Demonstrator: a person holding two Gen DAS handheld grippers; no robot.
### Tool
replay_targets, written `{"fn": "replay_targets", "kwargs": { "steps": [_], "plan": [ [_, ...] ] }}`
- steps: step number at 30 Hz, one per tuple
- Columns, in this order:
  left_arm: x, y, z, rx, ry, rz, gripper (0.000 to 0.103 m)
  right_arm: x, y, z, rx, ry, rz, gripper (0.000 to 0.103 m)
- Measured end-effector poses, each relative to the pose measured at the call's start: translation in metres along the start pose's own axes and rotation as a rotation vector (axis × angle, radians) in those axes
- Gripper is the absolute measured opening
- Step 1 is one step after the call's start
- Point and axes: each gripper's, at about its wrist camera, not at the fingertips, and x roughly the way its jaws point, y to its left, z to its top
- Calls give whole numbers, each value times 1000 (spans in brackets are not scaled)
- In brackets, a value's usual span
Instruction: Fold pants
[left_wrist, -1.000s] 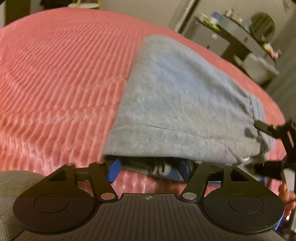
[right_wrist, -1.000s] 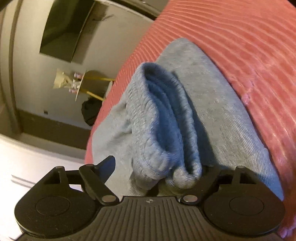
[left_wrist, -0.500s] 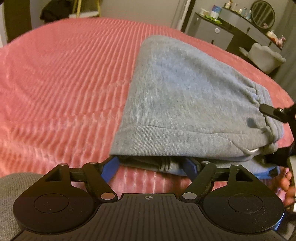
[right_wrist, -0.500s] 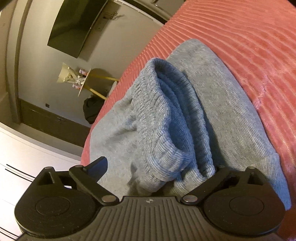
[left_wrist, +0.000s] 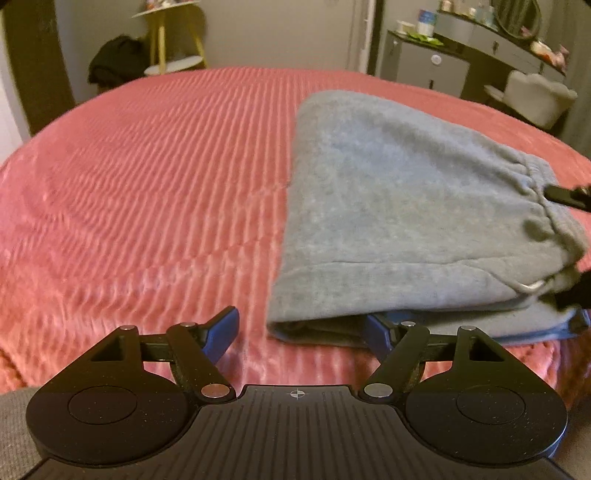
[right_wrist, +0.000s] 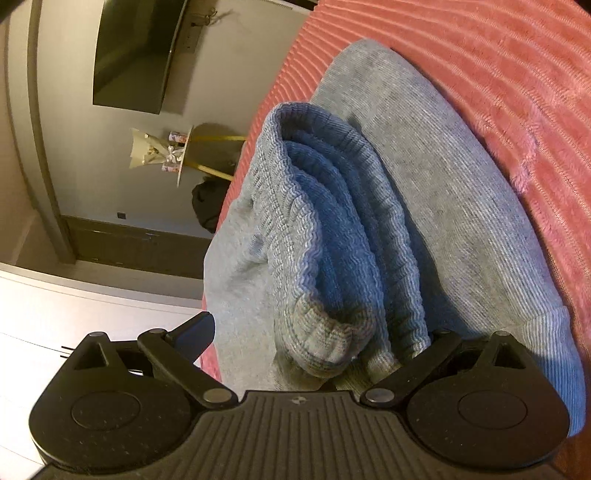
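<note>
Left gripper (left_wrist: 301, 328) wide, pants (left_wrist: 406, 221) edge at its right finger; right gripper (right_wrist: 314, 343) wide around the waistband.

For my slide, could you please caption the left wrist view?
Open left gripper at the near edge of folded grey fleece pants on a ribbed coral-pink bedspread.

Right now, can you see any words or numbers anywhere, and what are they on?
There are none I can read.
The gray pants and pink bedspread show no writing.
The containers on the dresser may carry labels, but they are too small and blurred to read.
</note>
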Motion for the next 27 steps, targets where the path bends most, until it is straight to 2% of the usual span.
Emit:
{"fn": "replay_targets", "kwargs": {
  "steps": [1, 2, 4, 5, 8, 11, 14, 16, 17, 20, 23, 25, 27],
  "plan": [
    [5, 1, 0, -10, 10, -5, 75, 0, 1, -1, -11, -3, -8, 97],
    [9, 2, -1, -15, 22, -9, 72, -1, 1, -3, -22, -6, -26, 90],
    [14, 4, 0, -17, 35, -36, 71, -3, 1, -5, -39, -21, -80, 56],
    [14, 6, 0, -24, 30, -51, 71, -3, -1, -7, -25, -23, -93, 46],
    [21, 11, 1, -66, 36, -67, 71, -4, 2, -8, -24, -29, -93, 46],
    [29, 17, 1, -125, 52, -96, 74, 4, 14, -7, -49, -15, -142, 54],
    [29, 21, 0, -145, 36, -94, 74, 4, 35, -10, -108, -39, -172, 44],
    [27, 20, -1, -137, 21, -85, 72, -6, 53, -12, -125, -73, -124, 42],
    [25, 20, -2, -135, 9, -83, 70, -12, 63, -13, -122, -94, -74, 42],
    [24, 20, -1, -135, -12, -109, 56, -27, 96, -11, -161, -140, 15, 42],
    [24, 16, -1, -111, -15, -91, 59, -36, 127, -9, -209, -153, 62, 42],
    [23, 13, -2, -108, -28, -76, 57, -40, 138, -8, -230, -152, 92, 42],
    [20, 13, -2, -114, -44, -104, 41, -46, 144, -7, -241, -158, 116, 42]
  ]
}}
